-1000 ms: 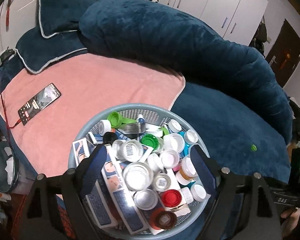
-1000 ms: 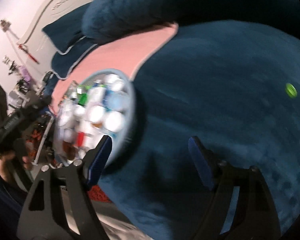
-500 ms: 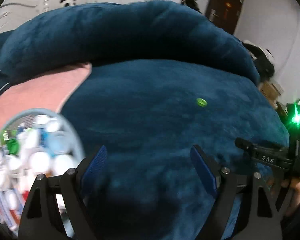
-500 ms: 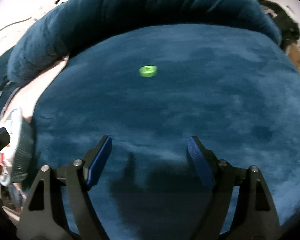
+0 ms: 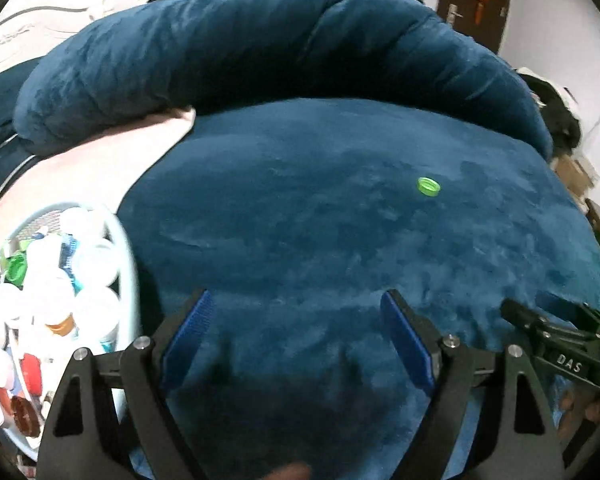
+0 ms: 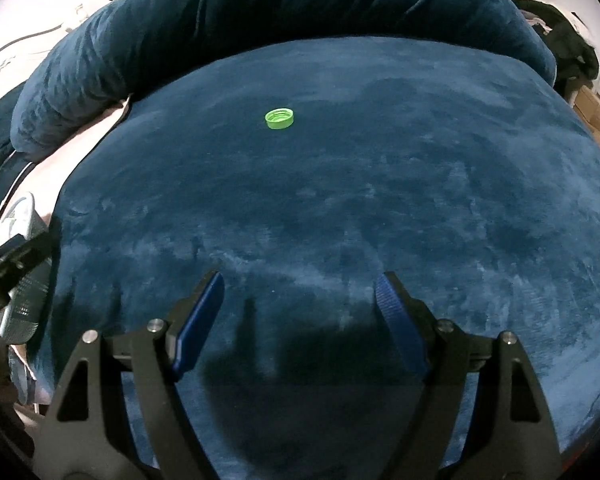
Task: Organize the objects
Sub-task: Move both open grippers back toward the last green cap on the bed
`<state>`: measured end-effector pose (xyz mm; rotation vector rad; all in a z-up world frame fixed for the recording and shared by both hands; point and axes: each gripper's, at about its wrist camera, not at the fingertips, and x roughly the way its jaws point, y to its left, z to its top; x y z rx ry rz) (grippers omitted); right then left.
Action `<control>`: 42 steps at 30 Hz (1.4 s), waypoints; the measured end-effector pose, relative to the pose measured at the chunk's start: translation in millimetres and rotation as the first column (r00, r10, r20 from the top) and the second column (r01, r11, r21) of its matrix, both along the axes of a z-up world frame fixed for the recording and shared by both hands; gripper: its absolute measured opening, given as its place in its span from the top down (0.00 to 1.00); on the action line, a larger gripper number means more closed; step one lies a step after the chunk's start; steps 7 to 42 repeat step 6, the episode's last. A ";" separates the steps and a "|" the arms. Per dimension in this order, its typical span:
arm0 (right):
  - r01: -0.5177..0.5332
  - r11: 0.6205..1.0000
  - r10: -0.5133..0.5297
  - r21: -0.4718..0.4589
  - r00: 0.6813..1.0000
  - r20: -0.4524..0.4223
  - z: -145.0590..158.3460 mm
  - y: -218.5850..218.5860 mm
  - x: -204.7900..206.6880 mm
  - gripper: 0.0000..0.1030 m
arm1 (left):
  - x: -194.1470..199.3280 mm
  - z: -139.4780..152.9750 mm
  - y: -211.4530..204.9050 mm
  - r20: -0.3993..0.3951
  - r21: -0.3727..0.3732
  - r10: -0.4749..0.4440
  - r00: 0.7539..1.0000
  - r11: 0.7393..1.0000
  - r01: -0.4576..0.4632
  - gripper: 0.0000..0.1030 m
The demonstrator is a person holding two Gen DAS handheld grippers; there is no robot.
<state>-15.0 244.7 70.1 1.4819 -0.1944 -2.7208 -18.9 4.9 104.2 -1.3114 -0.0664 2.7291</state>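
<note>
Green and small, 1 bottle cap [image 6: 279, 119] lay alone on the blue plush cushion [image 6: 380, 200], well ahead of my right tongs [image 6: 299, 300]. Both those and my left tongs [image 5: 297, 322] stood released, grasping nothing. The basket [image 5: 124, 248] at far left was crammed with jars and lids. I judged the sorting barely started: only that cap was out, everything else remained.

The basket [image 5: 126, 264] is blurred, cut off at the left edge.

green cap [image 6: 279, 119], dark blue cushion [image 6: 380, 200], pink blanket [image 5: 80, 176].
</note>
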 end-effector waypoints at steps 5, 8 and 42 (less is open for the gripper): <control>0.010 1.000 -0.010 0.009 1.000 -0.005 -2.2 2.2 4.6 0.23 | -6.1 -14.9 1.5 0.034 0.069 -0.022 0.999 0.997 0.019 0.15; 0.010 1.000 -0.010 0.009 1.000 -0.005 -2.2 2.2 4.6 0.23 | -8.3 -18.5 3.7 0.038 0.059 -0.020 0.999 0.998 0.018 0.15; 0.010 1.000 -0.010 0.009 1.000 -0.005 -2.2 2.2 4.6 0.23 | -8.3 -18.5 3.7 0.038 0.059 -0.020 0.999 0.998 0.018 0.15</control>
